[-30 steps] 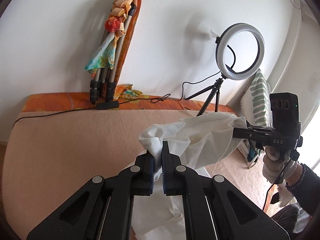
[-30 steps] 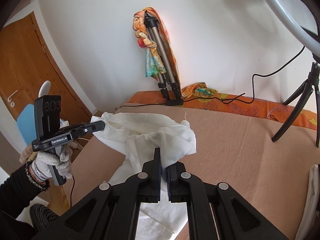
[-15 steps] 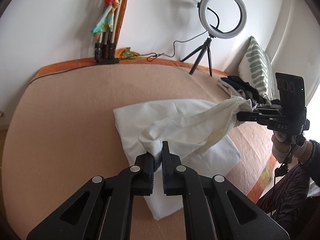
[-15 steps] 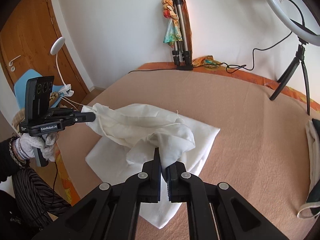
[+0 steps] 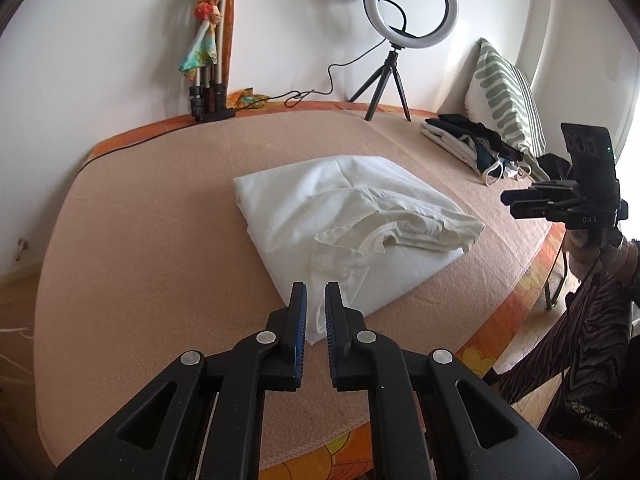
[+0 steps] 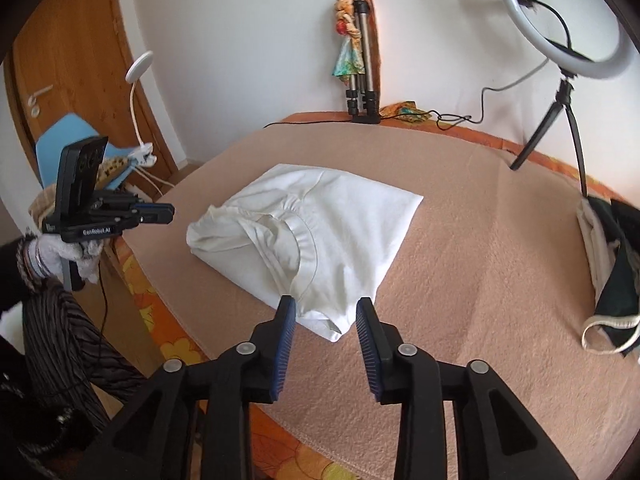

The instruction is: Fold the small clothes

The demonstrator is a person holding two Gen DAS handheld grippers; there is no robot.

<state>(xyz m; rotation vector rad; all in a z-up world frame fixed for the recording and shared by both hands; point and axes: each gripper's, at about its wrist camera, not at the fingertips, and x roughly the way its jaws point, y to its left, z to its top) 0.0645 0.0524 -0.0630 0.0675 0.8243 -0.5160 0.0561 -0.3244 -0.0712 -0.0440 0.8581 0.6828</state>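
White folded shirt [image 5: 352, 224] on tan blanket [image 5: 160, 240], ring light [image 5: 412, 4] by white wall [image 5: 100, 20], left gripper [image 5: 316, 300] slightly parted, right gripper [image 6: 326, 314] wide apart, both empty.

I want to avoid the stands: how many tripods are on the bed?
2. A folded tripod leans on the wall at the far edge, wrapped in a scarf; the ring light's tripod stands to its right. Others may be hidden.

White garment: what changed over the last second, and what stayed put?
Both grippers let go: the left gripper and right gripper, earlier shut on the white garment and holding it up, are now open and drawn back. The garment dropped folded onto the bed. Ring light and clothes pile unmoved.
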